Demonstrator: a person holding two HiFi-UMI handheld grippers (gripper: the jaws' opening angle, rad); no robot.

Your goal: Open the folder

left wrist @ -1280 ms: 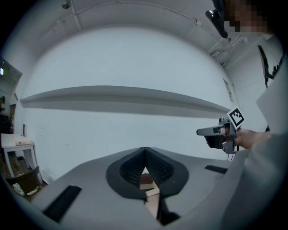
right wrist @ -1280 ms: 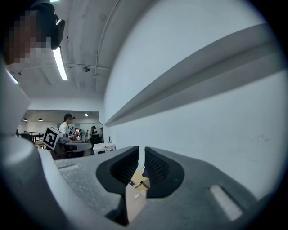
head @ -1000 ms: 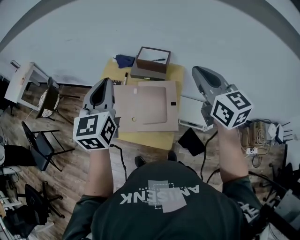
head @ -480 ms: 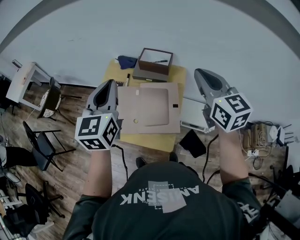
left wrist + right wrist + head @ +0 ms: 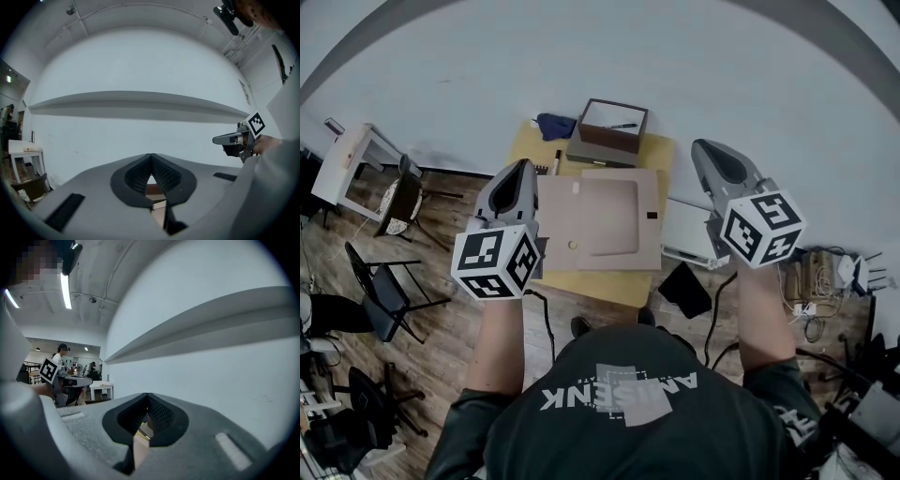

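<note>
Little is found to have changed over the last second. The left gripper (image 5: 522,167) and right gripper (image 5: 699,146) are held where they were, raised and pointing roughly level toward the wall (image 5: 600,47). A slight roll of the right gripper's marker cube is the only shift that can be made out. In the left gripper view the left gripper (image 5: 151,159) is seen clenched, its jaws meeting with nothing between them. The same is seen of the right gripper (image 5: 147,400) in the right gripper view.

The folder (image 5: 598,220) is laid flat on the yellow tabletop (image 5: 598,284), below and between the two grippers and touched by neither. Its tan cover is down, as before, and a small round clasp (image 5: 572,246) shows near its left edge. The opened state that the task asks for is therefore not shown, and the stillness is judged to have brought the folder no nearer to it.

At the far edge of the tabletop a brown box (image 5: 609,131) is set, with a pen (image 5: 622,125) inside, and a dark blue cloth (image 5: 551,123) lies beside it. Around it a wooden floor (image 5: 441,309) is seen, with dark chairs (image 5: 380,291) and a small white table (image 5: 347,169) to the left. A tangle of cables (image 5: 820,272) lies to the right.
</note>
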